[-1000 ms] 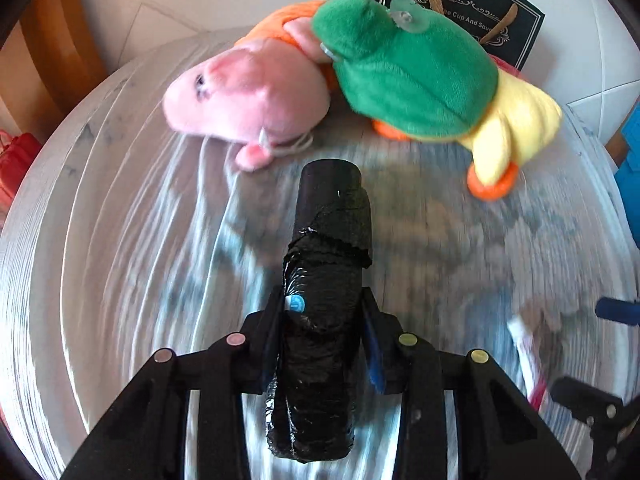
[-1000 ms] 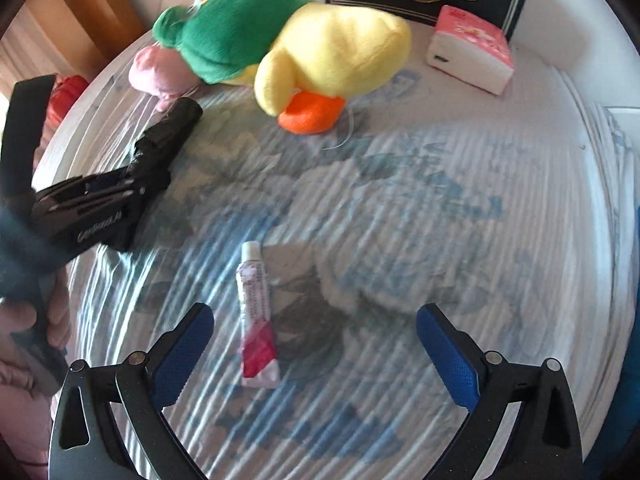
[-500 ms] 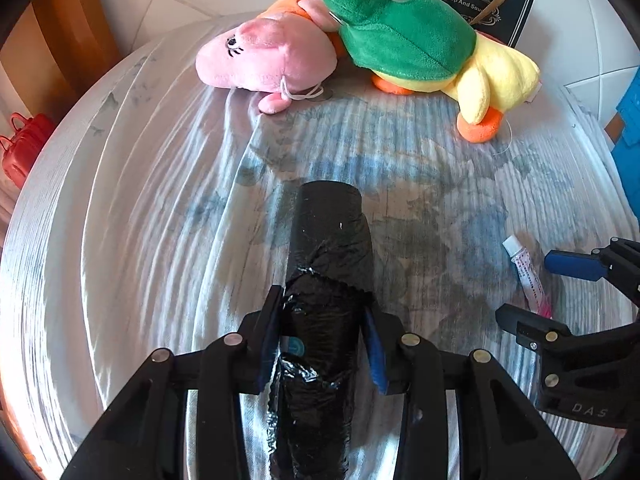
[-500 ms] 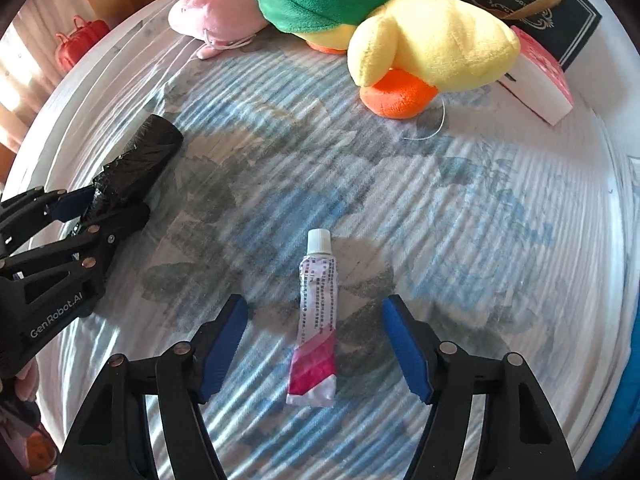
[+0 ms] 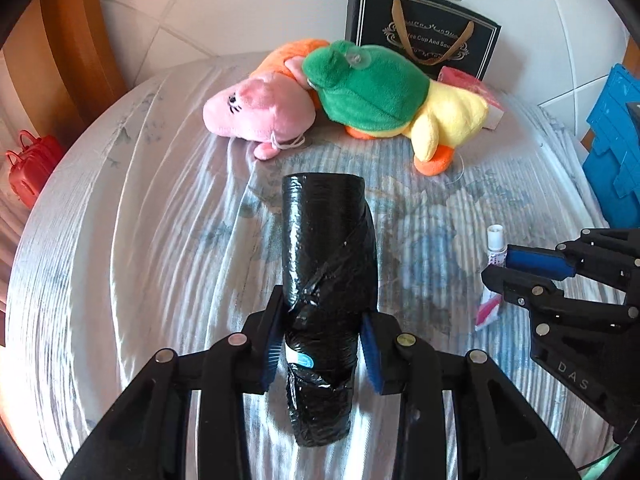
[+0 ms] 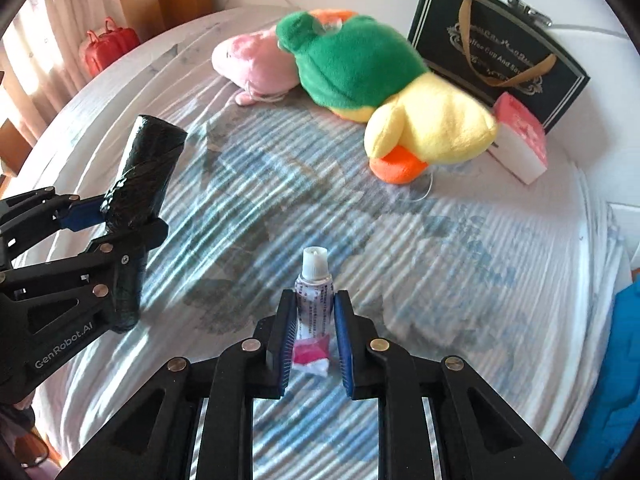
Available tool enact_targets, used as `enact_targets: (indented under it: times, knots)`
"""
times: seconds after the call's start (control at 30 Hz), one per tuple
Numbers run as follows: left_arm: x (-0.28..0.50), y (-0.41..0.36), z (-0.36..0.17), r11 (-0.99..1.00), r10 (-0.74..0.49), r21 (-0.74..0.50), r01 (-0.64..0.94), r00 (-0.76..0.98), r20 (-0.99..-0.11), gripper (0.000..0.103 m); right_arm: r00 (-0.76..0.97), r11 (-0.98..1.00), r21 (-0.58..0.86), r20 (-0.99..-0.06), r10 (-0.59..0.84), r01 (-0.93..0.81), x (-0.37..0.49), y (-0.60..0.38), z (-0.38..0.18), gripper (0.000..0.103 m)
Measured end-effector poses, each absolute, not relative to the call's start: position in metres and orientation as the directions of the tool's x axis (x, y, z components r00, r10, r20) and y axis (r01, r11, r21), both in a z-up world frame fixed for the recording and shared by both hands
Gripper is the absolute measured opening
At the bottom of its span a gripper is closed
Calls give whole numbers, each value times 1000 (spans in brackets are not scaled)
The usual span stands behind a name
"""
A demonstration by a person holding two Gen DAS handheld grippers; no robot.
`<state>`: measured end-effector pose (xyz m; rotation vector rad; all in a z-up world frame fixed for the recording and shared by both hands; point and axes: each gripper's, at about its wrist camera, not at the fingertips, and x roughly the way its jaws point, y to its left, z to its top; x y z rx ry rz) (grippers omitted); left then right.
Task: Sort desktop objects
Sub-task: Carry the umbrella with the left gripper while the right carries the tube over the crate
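1. Three plush toys [image 5: 352,108] lie heaped at the table's [image 5: 120,240] far edge, by the gift bag [image 5: 424,28], unsorted.
2. One black roll [image 5: 326,280] is clamped in the left gripper [image 5: 320,344], lifted.
3. One small tube [image 6: 314,308]: the right gripper's [image 6: 314,336] jaws have just closed on it, nothing deposited yet.

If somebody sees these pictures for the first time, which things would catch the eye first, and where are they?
First, the pile of plush toys at the far side of the table: a green and yellow duck leaning on a pink toy, in front of a black gift bag. Nearer, the left claw grips a black roll, and the right claw has just closed on a small tube.
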<state>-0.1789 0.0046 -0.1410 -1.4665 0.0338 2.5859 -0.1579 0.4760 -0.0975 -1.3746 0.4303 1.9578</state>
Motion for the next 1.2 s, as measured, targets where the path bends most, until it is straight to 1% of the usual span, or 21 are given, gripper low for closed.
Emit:
enact_targets:
  times: [0.07,0.23,0.37,0.57,0.73,0.9,1.07,1.2]
  knots:
    - [-176,1,-132,-985,143,-66,-162,-532,-835,33,-226,-697,-117,-897,380,-707,-152,470,-77,19]
    - [-147,3,-92,-982,163,-70,-174,-609,-776,33,-334,-673,-55,-837,434,-738,-130,449,-33,19]
    - [-124,16,-56,-976,191,-68,-207,-663,-724,33,-366,-642,-49,-788,495,-765,-104,434,1,19]
    - [-97,52,-4,-951,277,-76,-299,-718,-638,33,-391,-577,-23,-714,582,-817,-50,415,52,19]
    - [-79,98,42,-912,382,-95,-400,-738,-556,33,-385,-509,-11,-639,666,-861,10,403,102,19]
    - [-53,162,91,-845,506,-101,-525,-725,-467,33,-340,-413,-22,-530,777,-910,80,385,155,19]
    - [-16,239,139,-741,647,-98,-665,-666,-371,33,-239,-281,-42,-421,875,-959,160,360,201,19]
    - [12,305,165,-660,725,-92,-746,-600,-339,33,-126,-159,-58,-368,921,-986,227,344,222,19]
